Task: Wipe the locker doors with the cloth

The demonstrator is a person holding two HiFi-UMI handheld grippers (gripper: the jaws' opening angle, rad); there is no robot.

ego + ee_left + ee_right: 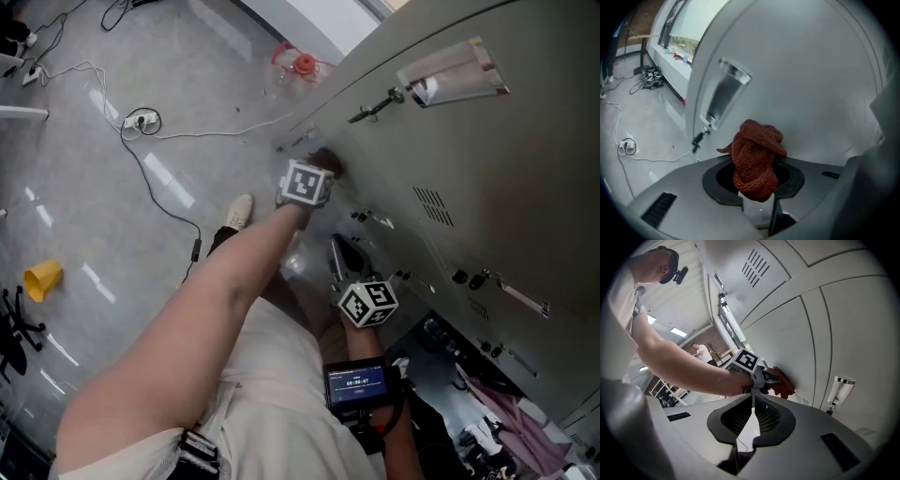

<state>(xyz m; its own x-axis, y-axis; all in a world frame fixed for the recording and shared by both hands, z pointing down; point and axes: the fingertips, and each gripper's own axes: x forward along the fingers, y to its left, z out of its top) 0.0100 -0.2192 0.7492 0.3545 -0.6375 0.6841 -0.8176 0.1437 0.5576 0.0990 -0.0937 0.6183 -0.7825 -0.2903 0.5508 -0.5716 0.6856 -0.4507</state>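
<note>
1. The left hand-held gripper [756, 185] is clamped on the red knit cloth [754, 157]. The cloth is bunched into a lump and sticks out past the jaws.
2. The left arm [216, 291] is bare and stretched pretty much straight out from the shoulder. It reaches forward to the grey locker door [450, 150], with the marker cube [307, 183] sitting right at the wrist end.
3. From the right gripper view, the cloth looks pressed flat against the door panel, with the gripper angled into it.
4. In the left gripper view, the cloth sits near the key [698, 139] hanging in the lock. It's lower than the clear holder [725, 91] fixed to the door.
5. The right hand-held gripper [753, 404] has its jaws closed together with nothing between them. It points up along the lockers toward the other gripper.
6. The right arm is tucked in and bent, close to the body and lower than the left. A small lit screen [356, 382] is strapped at the wrist.
7. Down on the floor there's a yellow cup [42, 278] and a white cable [141, 122] snaking around, well apart from the lockers. One shoe [240, 211] shows just under the outstretched arm.
</note>
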